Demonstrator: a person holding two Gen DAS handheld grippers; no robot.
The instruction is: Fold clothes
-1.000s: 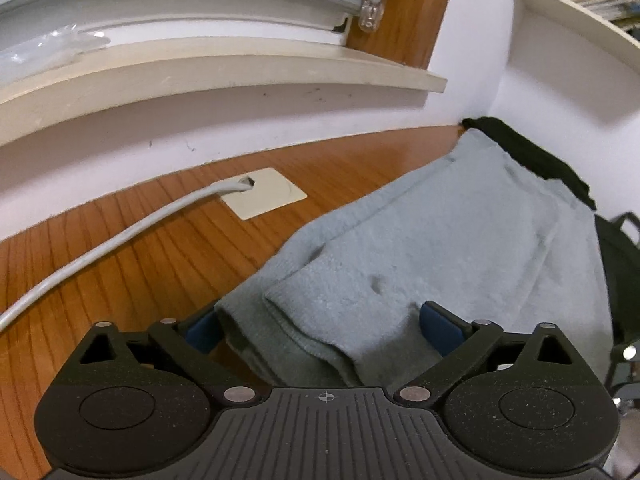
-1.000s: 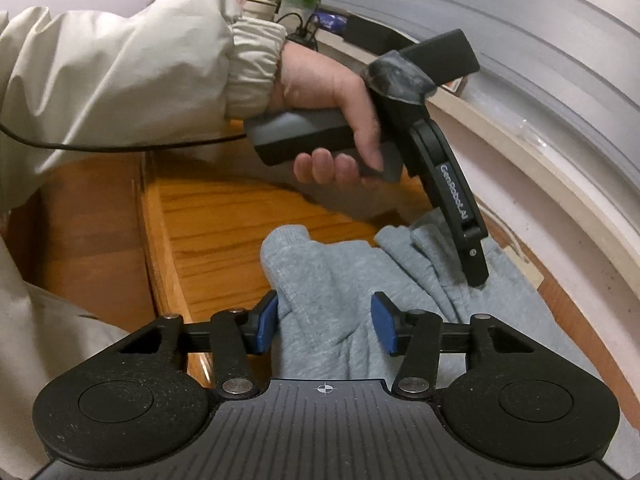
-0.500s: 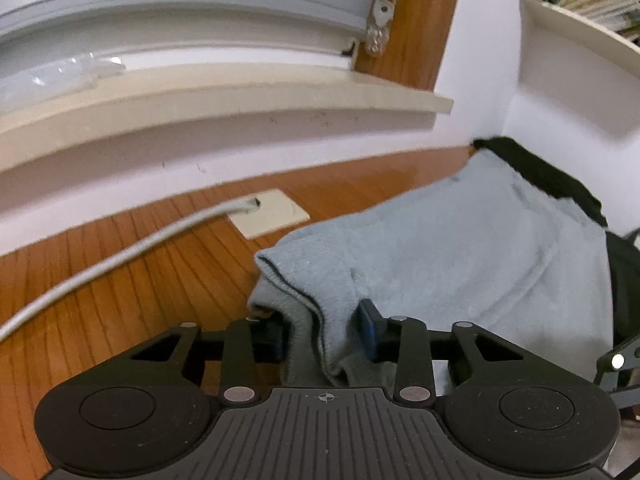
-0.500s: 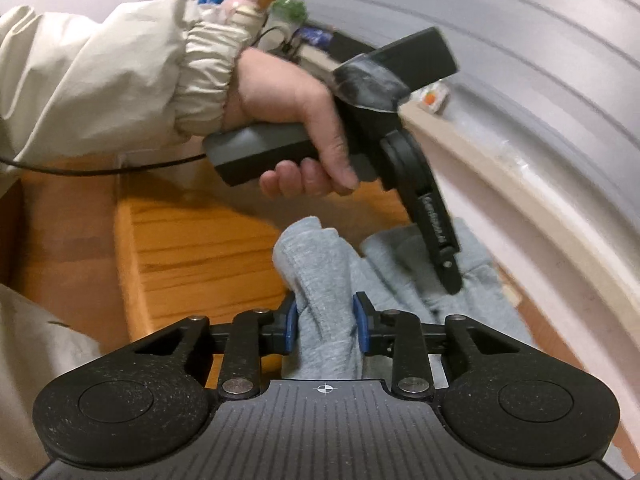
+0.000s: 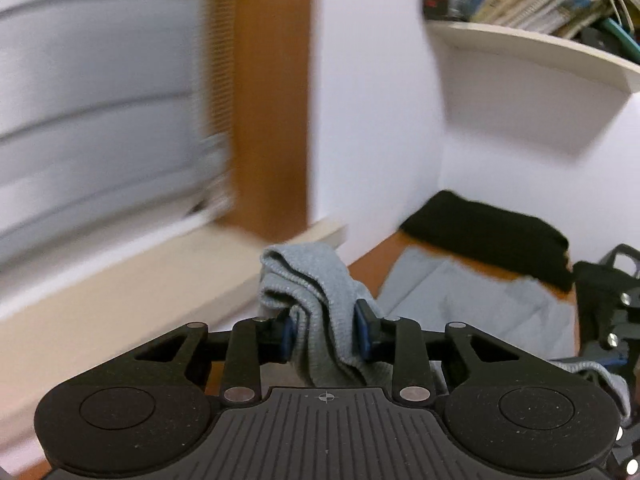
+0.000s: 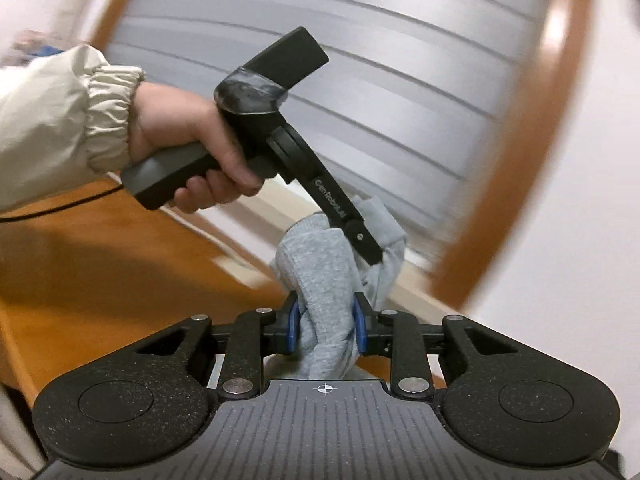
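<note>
Left wrist view shows me my left gripper (image 5: 326, 334) closed down on a bunched fold of the grey garment (image 5: 316, 280), the blue pads (image 5: 362, 330) pressed into the knit on both sides. The cloth is lifted off the wooden table (image 5: 368, 270), and the rest of it trails down and lies spread on the surface toward the right. Beyond it a black garment (image 5: 488, 236) sits against the white wall, under a shelf (image 5: 532, 46) packed with books. The window blind on the left is blurred. From the right wrist I see my right gripper (image 6: 326, 328) pinched tight on another bunch of the same grey garment, also raised. The left tool, held in a hand (image 6: 188, 136) with a cream sleeve (image 6: 60, 120), grips the cloth just beyond mine, above the table edge
</note>
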